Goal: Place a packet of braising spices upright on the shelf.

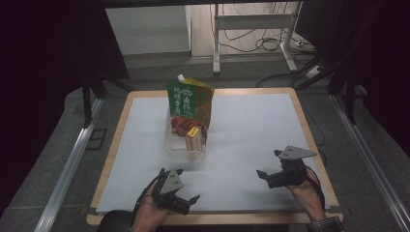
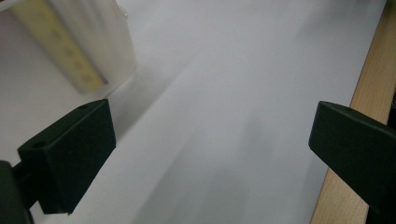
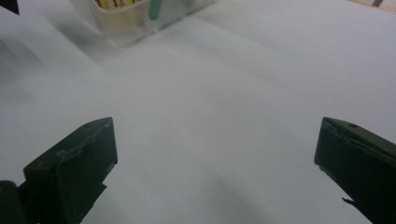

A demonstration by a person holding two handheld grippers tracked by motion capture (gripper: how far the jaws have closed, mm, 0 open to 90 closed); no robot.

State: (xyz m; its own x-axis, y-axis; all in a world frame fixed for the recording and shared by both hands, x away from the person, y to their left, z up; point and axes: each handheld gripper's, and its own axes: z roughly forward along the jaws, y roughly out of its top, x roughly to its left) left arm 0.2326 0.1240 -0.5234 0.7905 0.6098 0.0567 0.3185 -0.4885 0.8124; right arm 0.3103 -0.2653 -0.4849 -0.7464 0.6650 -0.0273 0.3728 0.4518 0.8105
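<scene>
Probably light and floppy, the pouch (image 1: 190,99) wants gripping near its spout; both the left gripper (image 1: 186,199) and right gripper (image 1: 267,170) gape wide, holding nothing.

On the green pouch (image 1: 189,100), which stands in the clear container (image 1: 186,145) toward the far edge of the table (image 1: 251,125), you see large white characters printed in columns on the green upper panel; they are too small to read. A yellow packet (image 1: 193,137) in the same container, at its near side, carries dark print that you cannot make out either. No other text, number or sign is legible.
</scene>
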